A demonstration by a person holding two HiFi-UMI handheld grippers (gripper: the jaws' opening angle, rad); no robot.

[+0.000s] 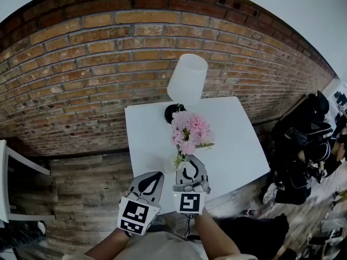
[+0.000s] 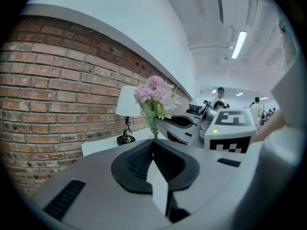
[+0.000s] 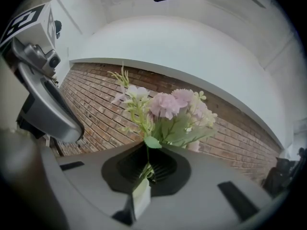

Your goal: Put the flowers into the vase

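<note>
A bunch of pink flowers [image 1: 190, 131] with green stems stands upright over the white table [image 1: 233, 145]. My right gripper [image 1: 188, 158] is shut on the stems low down. In the right gripper view the stems [image 3: 145, 164] run between the jaws of the right gripper [image 3: 146, 146], with the blooms [image 3: 168, 107] above. My left gripper [image 1: 156, 174] is just to the left, near the table's front edge, shut with nothing in it. The left gripper view looks over the left gripper's own closed jaws [image 2: 153, 142] at the flowers [image 2: 154, 92] and the right gripper [image 2: 175, 124]. I see no vase in any view.
A lamp [image 1: 187, 77] with a white shade and a black base stands at the table's far edge against the brick wall [image 1: 81, 80]. People [image 1: 303, 145] sit to the right of the table. A white piece of furniture [image 1: 5, 183] is at the far left.
</note>
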